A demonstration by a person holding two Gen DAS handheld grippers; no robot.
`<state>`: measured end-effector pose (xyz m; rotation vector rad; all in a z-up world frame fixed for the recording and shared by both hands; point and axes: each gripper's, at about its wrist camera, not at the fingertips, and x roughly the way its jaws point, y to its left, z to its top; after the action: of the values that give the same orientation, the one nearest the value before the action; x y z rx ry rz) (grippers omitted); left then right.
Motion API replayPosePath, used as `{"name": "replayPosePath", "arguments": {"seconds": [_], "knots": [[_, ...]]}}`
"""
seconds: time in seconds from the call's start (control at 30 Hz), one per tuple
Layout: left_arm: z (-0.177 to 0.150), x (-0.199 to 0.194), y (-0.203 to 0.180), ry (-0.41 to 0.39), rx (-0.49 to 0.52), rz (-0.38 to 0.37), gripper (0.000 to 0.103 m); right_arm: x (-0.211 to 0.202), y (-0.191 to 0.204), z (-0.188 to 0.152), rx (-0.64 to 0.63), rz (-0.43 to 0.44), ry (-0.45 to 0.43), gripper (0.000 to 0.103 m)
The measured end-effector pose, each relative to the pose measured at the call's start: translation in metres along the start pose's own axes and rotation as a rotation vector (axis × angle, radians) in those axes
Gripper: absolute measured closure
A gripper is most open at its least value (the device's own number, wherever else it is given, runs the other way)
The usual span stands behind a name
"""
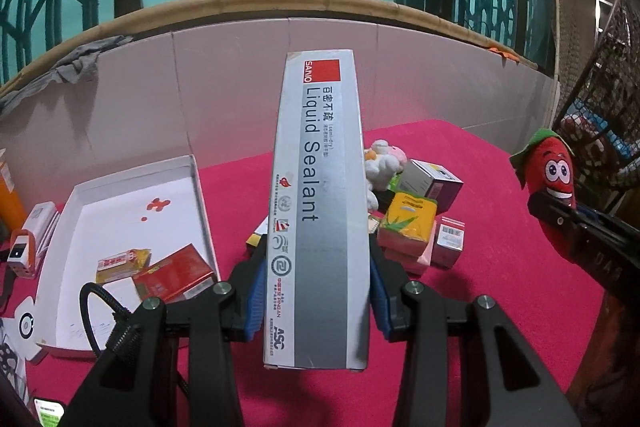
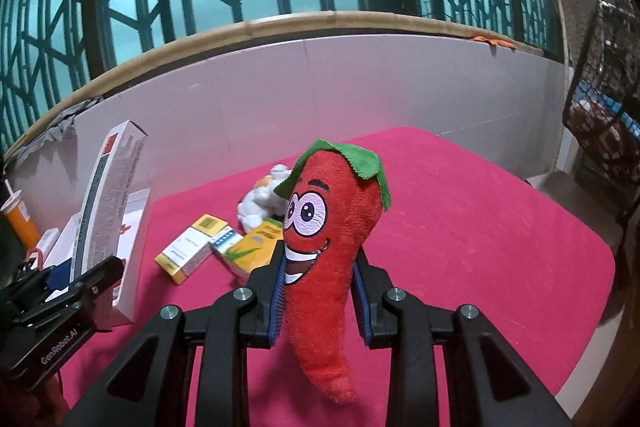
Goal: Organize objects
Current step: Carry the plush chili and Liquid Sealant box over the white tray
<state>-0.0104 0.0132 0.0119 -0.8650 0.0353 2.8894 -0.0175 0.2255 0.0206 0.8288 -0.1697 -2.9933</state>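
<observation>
I have the Liquid Sealant box (image 1: 320,211) upright and off the table, my left gripper (image 1: 318,297) clamped on its lower sides. My right gripper (image 2: 319,297) pinches the chili plush (image 2: 326,251), at 3 o'clock in the left view. The white tray (image 1: 200,203) sits at 9 o'clock on the pink tablecloth (image 1: 500,247).

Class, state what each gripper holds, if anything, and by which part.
Left gripper: the sealant box, clamped on its long sides near the lower end. Right gripper: the plush chili, gripped mid-body.
</observation>
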Motion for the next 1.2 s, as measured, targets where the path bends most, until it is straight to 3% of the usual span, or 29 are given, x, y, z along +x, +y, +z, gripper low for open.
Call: {"name": "replayPosePath", "arguments": {"seconds": [1.2], "knots": [[-0.006, -0.026, 0.087, -0.042, -0.165, 0.098, 0.061, 0.006, 0.125, 0.005, -0.227, 0.129, -0.001, 0.072]]}}
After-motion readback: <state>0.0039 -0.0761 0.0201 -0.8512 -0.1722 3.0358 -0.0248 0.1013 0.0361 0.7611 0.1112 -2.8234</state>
